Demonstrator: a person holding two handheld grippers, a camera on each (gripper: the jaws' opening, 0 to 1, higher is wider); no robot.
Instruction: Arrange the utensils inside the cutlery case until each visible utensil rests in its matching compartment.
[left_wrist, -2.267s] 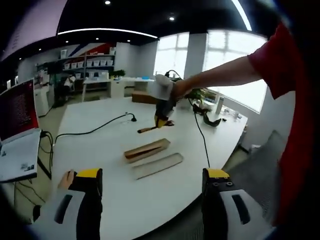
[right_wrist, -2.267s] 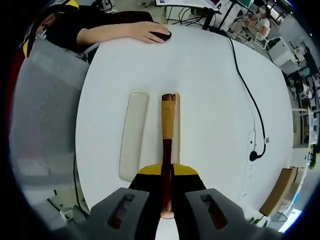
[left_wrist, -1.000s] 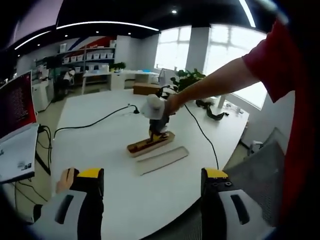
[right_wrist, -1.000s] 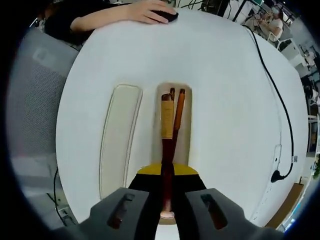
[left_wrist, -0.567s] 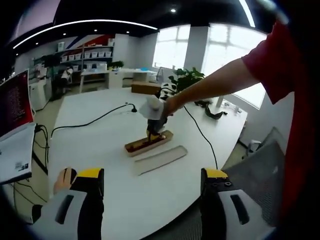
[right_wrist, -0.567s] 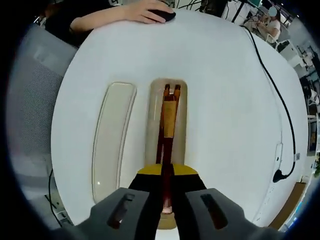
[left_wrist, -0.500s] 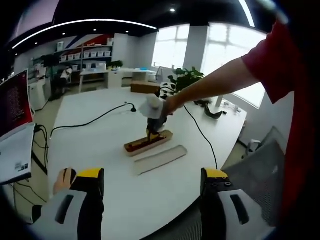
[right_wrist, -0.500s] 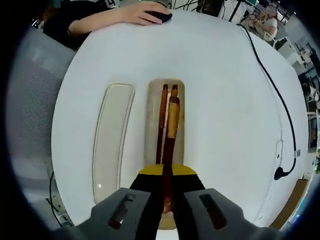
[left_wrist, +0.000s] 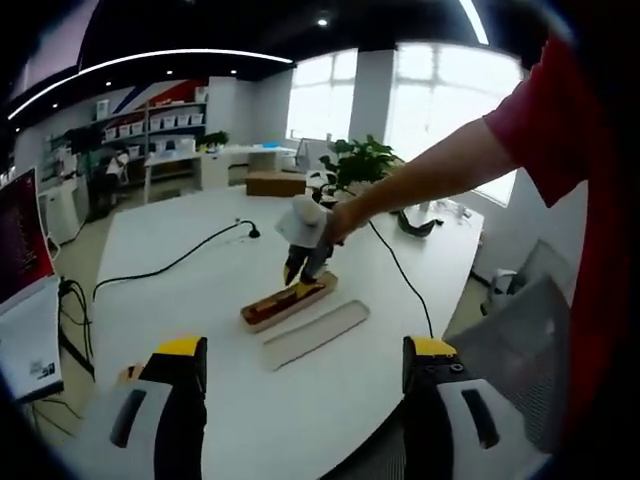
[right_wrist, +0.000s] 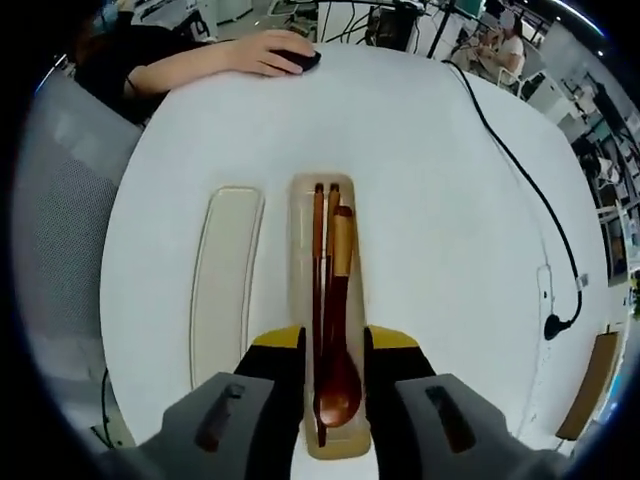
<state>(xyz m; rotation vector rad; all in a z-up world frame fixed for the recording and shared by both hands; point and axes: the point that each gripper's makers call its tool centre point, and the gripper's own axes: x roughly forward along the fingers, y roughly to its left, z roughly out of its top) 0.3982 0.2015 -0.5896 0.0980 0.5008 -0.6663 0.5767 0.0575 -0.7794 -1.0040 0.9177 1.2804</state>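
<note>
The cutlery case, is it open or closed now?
Open. The cutlery case shows the spoon and chopsticks inside, and its lid lies beside it on the table.

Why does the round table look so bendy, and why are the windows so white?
In the right gripper view the fisheye lens bulges the table like a ball, while the cutlery case in the middle stays nearly straight and sharp. In the left gripper view the windows are overexposed by daylight, so nothing outside shows, and the ceiling looks dark beside them.
</note>
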